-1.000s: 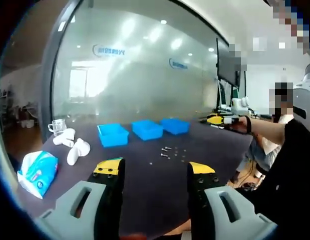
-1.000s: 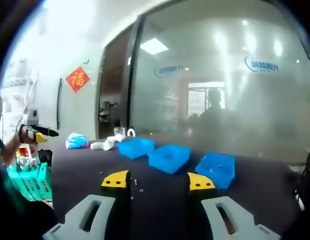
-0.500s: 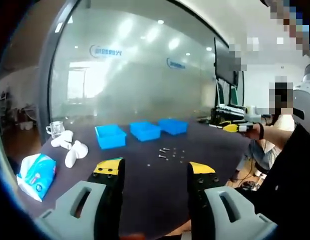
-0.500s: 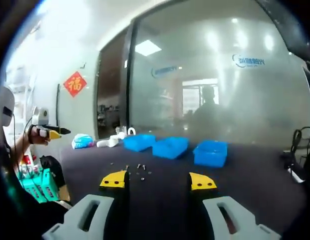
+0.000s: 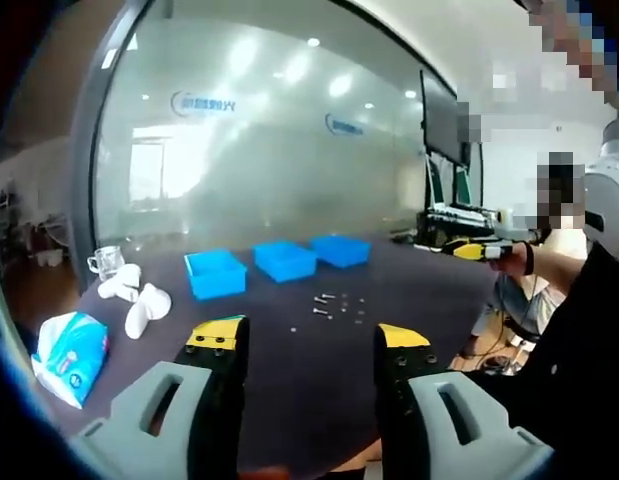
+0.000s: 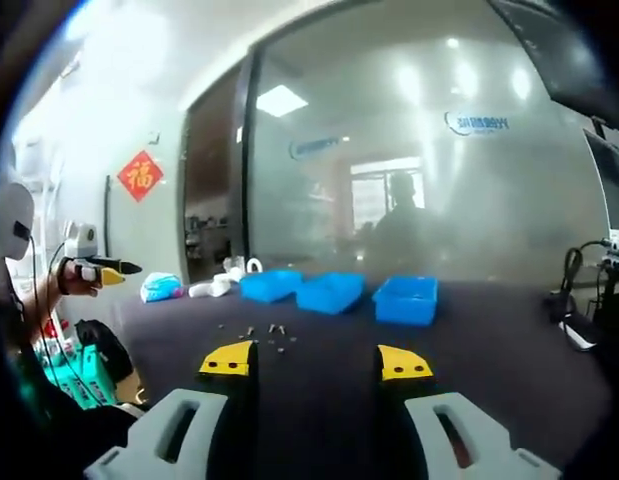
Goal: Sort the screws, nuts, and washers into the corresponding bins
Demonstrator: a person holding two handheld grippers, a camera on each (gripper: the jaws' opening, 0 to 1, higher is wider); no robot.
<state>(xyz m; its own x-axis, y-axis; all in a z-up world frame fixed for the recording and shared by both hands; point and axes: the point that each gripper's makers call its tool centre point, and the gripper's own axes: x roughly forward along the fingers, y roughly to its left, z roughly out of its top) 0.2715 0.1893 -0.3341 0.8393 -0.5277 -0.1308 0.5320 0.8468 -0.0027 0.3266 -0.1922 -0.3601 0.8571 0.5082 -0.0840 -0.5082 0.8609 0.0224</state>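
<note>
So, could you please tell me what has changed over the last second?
Both cameras drew back a little, so the three blue bins look smaller; that is camera motion. Seen from the left gripper view, the right tool moved further right. Nothing was gripped or released: both tools remain open and empty, and the small hardware lies unmoved on the table.

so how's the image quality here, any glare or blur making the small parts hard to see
Left gripper view: ceiling lights glare off the frosted glass wall, fisheye bends its frame, and the small parts are tiny specks, types unreadable. Right gripper view: bright washout at upper left, the parts are blurred dots, though the blue bins read clearly.
</note>
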